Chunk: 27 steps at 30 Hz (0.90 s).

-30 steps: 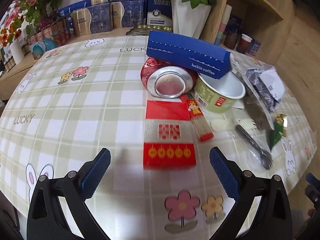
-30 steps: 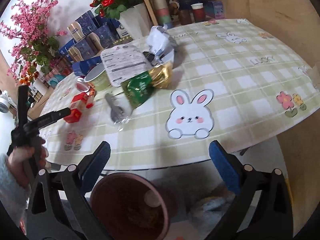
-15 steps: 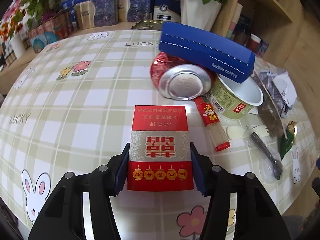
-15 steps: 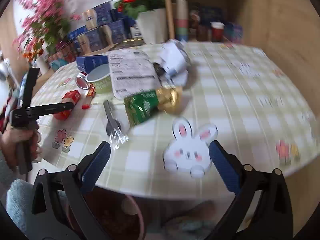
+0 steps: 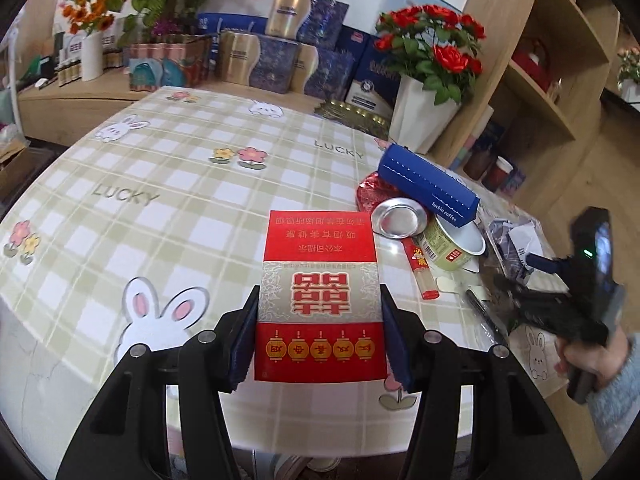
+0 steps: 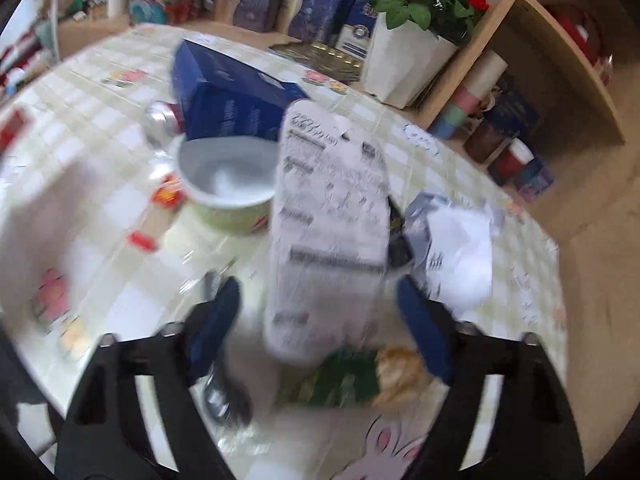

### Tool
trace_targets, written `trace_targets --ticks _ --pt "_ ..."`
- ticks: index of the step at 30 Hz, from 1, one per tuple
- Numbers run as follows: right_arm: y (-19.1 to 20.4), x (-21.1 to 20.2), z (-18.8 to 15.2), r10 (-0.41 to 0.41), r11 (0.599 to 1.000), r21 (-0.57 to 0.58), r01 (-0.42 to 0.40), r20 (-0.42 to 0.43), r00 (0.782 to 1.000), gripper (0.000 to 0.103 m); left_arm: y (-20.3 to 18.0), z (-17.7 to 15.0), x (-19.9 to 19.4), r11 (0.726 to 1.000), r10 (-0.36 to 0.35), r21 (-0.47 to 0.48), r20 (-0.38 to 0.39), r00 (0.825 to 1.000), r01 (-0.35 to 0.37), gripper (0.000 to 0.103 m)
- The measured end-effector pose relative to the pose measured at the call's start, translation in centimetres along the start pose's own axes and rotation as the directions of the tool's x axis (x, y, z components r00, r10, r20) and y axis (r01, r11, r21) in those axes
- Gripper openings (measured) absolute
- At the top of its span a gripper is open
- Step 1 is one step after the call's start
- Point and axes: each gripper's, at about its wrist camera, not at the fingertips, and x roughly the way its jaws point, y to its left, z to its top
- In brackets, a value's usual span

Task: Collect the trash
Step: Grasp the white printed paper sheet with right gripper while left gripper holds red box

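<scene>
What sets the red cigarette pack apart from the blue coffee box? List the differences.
The red cigarette pack is clamped between the left gripper pads, off the table; the blue coffee box rests untouched on the trash pile, propped on the crushed can and green cup.
The pack is red and silver with lanterns and characters; the box is plain blue with small white lettering.
The pack is flat; the box is long and bulkier.
Both are cardboard packaging.
</scene>
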Motion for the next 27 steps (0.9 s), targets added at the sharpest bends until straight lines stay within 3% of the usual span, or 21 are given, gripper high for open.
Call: trace_targets --ticks 2,5,7,9,12,16,19,24,27 --pt "0.0 1.0 1.0 0.01 0.999 0.04 -0.009 -0.019 1.0 0.064 0.8 -0.5 -1.2 1.0 -0.001 -0.025 0.015 1.0 0.001 0.054" --pt "0.6 2.2 1.7 -0.043 0.999 0.014 0.044 -0.05 0.998 0.057 2.2 -1.4 -3.2 0.998 0.023 -0.052 0.055 0.998 -0.02 0.054" --pt "0.6 2.7 1.8 -0.08 0.996 0.024 0.082 -0.06 0.995 0.04 3.0 -2.3 -4.1 0.996 0.04 -0.076 0.059 0.997 -0.036 0.054" --pt "-0.1 2.6 1.7 -0.055 0.994 0.092 0.062 -0.07 0.996 0.035 3.5 -2.8 -4.7 0.996 0.042 -0.083 0.054 0.998 -0.038 0.054" --pt "-0.7 1.3 1.8 -0.04 0.99 0.134 0.041 -0.01 0.999 0.03 3.9 -3.4 -5.4 0.997 0.061 -0.043 0.053 0.997 -0.059 0.054" --pt "-2.7 -1.3 2.5 -0.032 0.98 0.198 0.013 0.09 0.995 0.012 4.2 -3.9 -5.9 0.997 0.058 -0.05 0.056 0.997 -0.056 0.054" --pt "-4.6 -3.3 2.8 -0.018 0.966 0.258 -0.023 0.155 0.988 0.006 3.9 -4.1 -6.2 0.997 0.044 -0.058 0.058 0.997 -0.041 0.054" --pt "-6.7 -6.7 2.6 0.041 0.945 0.304 -0.12 0.256 0.966 0.005 2.4 -4.1 -6.9 0.999 0.009 -0.032 0.065 0.998 -0.007 0.054" --pt "-7.6 -9.1 1.7 0.095 0.91 0.356 -0.214 0.324 0.941 0.005 1.1 -4.0 -7.7 1.0 -0.012 -0.003 0.079 0.997 0.012 0.054"
